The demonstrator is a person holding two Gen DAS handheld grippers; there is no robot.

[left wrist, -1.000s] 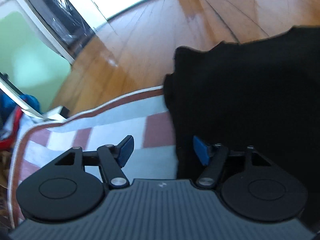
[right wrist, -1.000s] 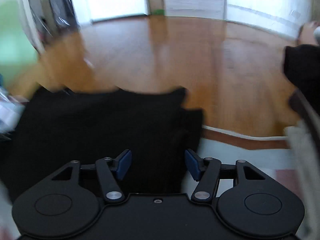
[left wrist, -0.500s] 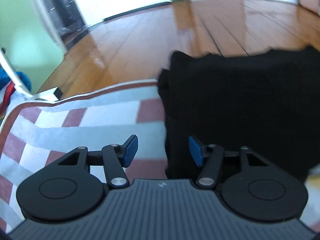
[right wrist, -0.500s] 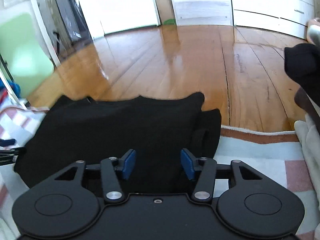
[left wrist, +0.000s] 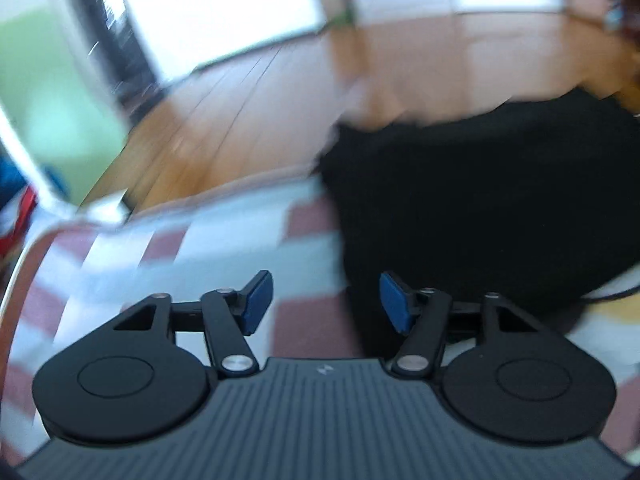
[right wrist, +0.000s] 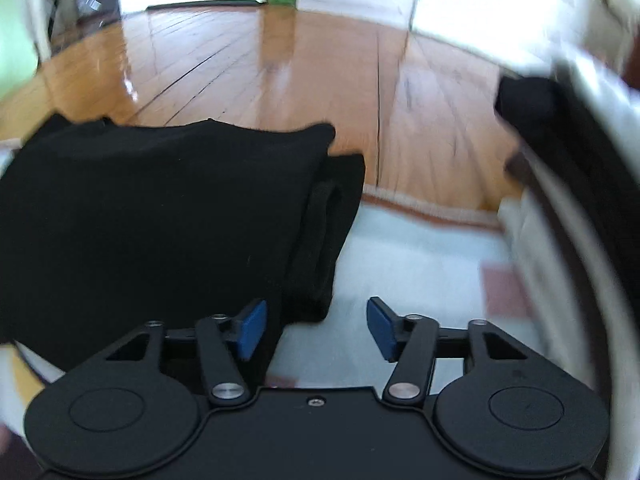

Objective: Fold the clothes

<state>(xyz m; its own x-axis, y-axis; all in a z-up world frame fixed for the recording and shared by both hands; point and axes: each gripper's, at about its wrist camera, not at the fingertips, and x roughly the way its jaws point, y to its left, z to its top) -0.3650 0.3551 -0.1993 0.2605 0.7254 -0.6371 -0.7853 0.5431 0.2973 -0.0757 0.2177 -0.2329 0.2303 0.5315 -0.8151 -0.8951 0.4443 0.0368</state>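
Observation:
A folded black garment [left wrist: 480, 200] lies on a checked red, white and pale blue blanket [left wrist: 180, 248]. In the left wrist view it fills the right half, and my left gripper [left wrist: 326, 304] stands open at its left edge with nothing between the blue pads. In the right wrist view the same black garment [right wrist: 160, 208] fills the left half, with a folded sleeve along its right side. My right gripper [right wrist: 314, 328] is open at that garment's right near corner, holding nothing. Both views are blurred.
The blanket [right wrist: 408, 256] ends at a brown-trimmed border, with polished wooden floor [right wrist: 260, 64] beyond. A second dark item [right wrist: 528, 100] and pale fabric [right wrist: 532, 240] lie at the right. A green panel [left wrist: 60, 104] and coloured clothes [left wrist: 16, 200] stand at the left.
Both grippers have drawn apart sideways: the left view slid left off the garment, the right view slid right onto bare blanket. Both stayed open and empty.

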